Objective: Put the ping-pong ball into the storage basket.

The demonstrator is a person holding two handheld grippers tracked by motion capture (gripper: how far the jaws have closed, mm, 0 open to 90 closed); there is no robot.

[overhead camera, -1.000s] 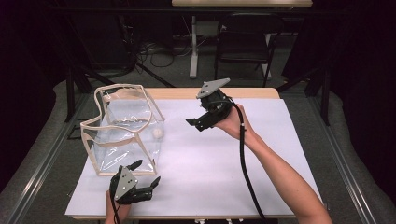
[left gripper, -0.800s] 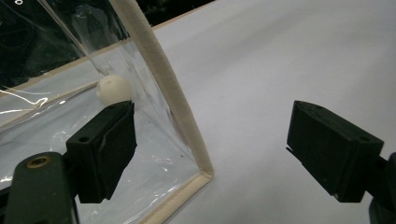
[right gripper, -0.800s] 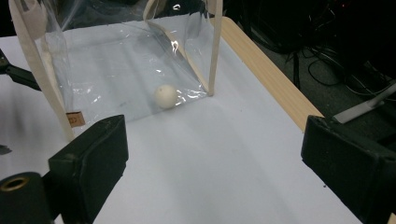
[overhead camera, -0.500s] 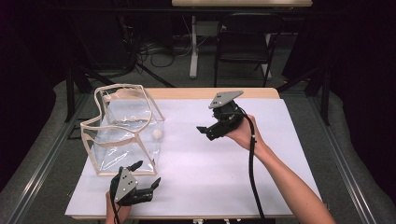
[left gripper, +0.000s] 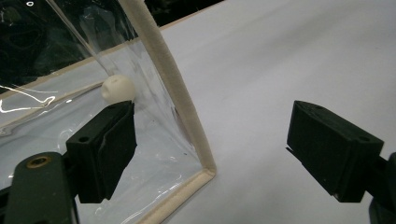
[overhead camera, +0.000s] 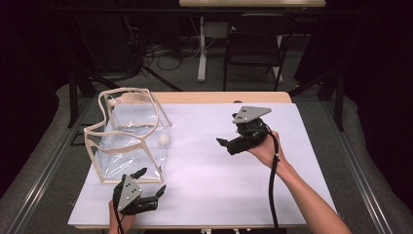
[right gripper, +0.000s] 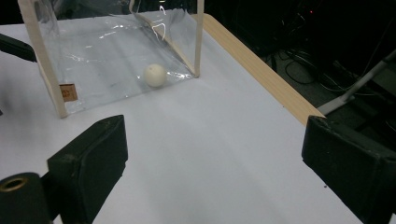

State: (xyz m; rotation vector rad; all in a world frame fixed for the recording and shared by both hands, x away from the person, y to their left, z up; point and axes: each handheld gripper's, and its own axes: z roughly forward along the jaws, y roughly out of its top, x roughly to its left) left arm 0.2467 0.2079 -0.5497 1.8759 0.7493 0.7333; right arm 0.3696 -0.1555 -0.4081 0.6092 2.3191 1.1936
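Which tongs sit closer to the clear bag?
The left tongs, low beside the clear bag's near corner; the right tongs are held apart over the white sheet.

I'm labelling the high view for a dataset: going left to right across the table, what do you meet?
Clear bag with its cream trim → left gripper at the near edge, its jaws open → small white ball by the bag's right side → right gripper, open and held above the white tabletop.

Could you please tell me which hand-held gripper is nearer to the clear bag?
The left. The left hand-held gripper sits right at the near corner of the clear bag, jaws open. The right hand-held gripper hovers well off to the bag's right, also open.
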